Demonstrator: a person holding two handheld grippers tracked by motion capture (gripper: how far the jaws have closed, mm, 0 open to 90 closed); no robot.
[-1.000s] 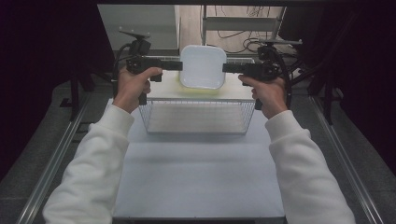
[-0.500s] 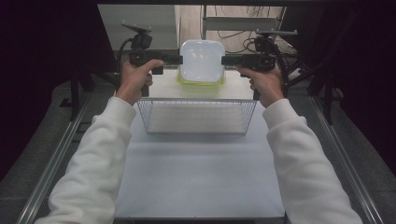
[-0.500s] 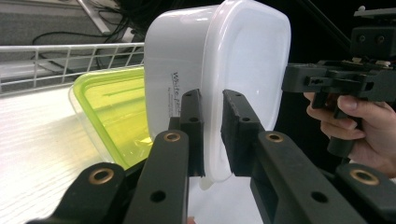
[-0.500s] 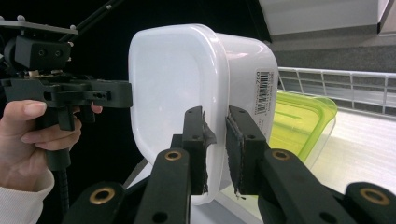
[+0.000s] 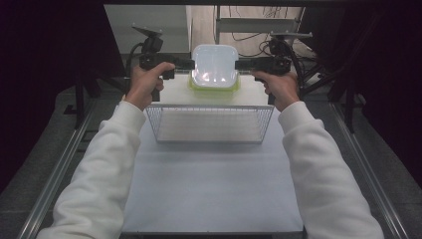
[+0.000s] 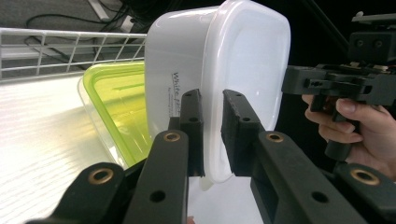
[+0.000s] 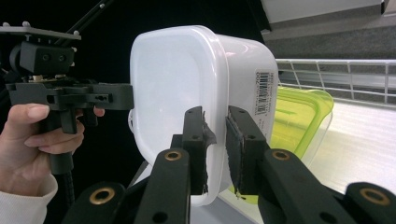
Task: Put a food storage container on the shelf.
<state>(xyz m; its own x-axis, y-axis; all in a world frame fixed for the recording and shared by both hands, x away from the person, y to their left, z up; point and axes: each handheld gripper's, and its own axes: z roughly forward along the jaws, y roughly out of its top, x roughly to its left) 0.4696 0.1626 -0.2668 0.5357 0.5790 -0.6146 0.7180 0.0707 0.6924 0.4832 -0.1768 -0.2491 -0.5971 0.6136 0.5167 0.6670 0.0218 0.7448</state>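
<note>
A white plastic tub hangs in the air beyond the wire basket, held from both sides. My left gripper is shut on its left rim, and the jaws pinch the thin edge in the left gripper view. My right gripper is shut on the opposite rim, pads pressed on it. Just below the tub a yellow-green translucent container lies on the white table. The tub carries a printed label on its wall, and a barcode sticker shows on the tub in the right gripper view.
The wire basket stands across the middle of the white table, between the person's forearms. Metal rails run along both table sides. Cables and a metal frame lie behind the far edge, with dark curtains left and right.
Both hands have carried the white tub a little farther from the person, over the yellow-green container. Both grips on its rim are unchanged.
</note>
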